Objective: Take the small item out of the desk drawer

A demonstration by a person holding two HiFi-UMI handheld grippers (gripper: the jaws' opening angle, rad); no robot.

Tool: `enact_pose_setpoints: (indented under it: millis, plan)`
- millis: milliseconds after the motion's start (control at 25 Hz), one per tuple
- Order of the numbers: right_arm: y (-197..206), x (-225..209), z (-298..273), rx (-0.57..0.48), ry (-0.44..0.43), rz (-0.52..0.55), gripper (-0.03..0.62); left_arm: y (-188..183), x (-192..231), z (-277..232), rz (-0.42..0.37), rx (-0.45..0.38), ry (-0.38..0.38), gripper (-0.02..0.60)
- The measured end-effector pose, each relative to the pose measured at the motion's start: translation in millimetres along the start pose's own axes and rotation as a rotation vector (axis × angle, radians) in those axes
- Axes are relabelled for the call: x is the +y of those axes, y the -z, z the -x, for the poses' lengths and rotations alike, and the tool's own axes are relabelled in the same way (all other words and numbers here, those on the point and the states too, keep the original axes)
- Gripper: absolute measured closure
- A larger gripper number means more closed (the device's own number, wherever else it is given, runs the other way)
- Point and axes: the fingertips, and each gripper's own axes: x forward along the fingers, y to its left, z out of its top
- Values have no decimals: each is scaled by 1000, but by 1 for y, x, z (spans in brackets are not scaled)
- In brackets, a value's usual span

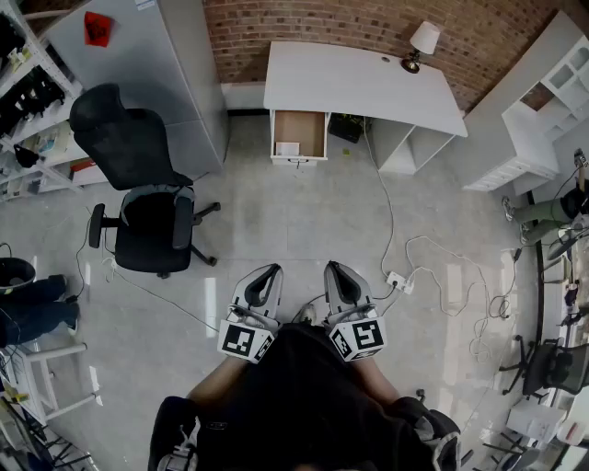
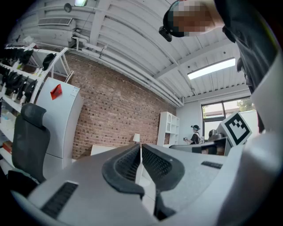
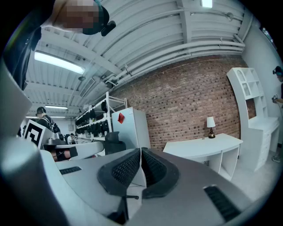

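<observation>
The person point(image 1: 304, 405) is standing on the floor point(image 1: 276, 212), well away from the table point(image 1: 368, 83), and is holding 2 tools out in front. The left tool point(image 1: 272, 269) is pointing toward the table. Its 2 jaws are pressing together, and nothing is sitting between them. The right tool point(image 1: 330, 266) is hanging just beside the left one and is pointing the same way. Its jaws are pressing together too, and they are pinching nothing.

The white table is standing against a brick wall point(image 1: 350, 18). A drawer point(image 1: 299, 159) under the table's left end is hanging open. A small white item point(image 1: 288, 148) is lying inside the drawer, near the front left corner. It is showing too small to tell what it is. Both tools are staying far from it.

A lamp point(image 1: 421, 41) is standing on the far right corner of the table. A black chair point(image 1: 147, 212) is sitting on the floor at the left, beside a grey cabinet point(image 1: 156, 64). A white cord point(image 1: 433, 267) is lying in loops on the floor at the right. White shelves point(image 1: 534, 120) are standing at the right of the table.
</observation>
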Motion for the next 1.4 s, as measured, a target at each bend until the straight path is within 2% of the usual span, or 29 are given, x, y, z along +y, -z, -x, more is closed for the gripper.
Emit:
enact_pose_setpoints:
  millis: [520,760,1120,1400]
  plan:
    - [3,-16,5,6,-9,-22,563,8,-12,-12,2,15,-9,563]
    - [3,-44,4,5,-21,-40,563,14,-24,-32,5,22,-34,563]
    - [3,-100,-4,33,-93,-42,562,31,-48,-76,25,62,-77,563]
    - [15,-139,-48,69,-93,-65,563,41,-23,-116,16,106,-103,563]
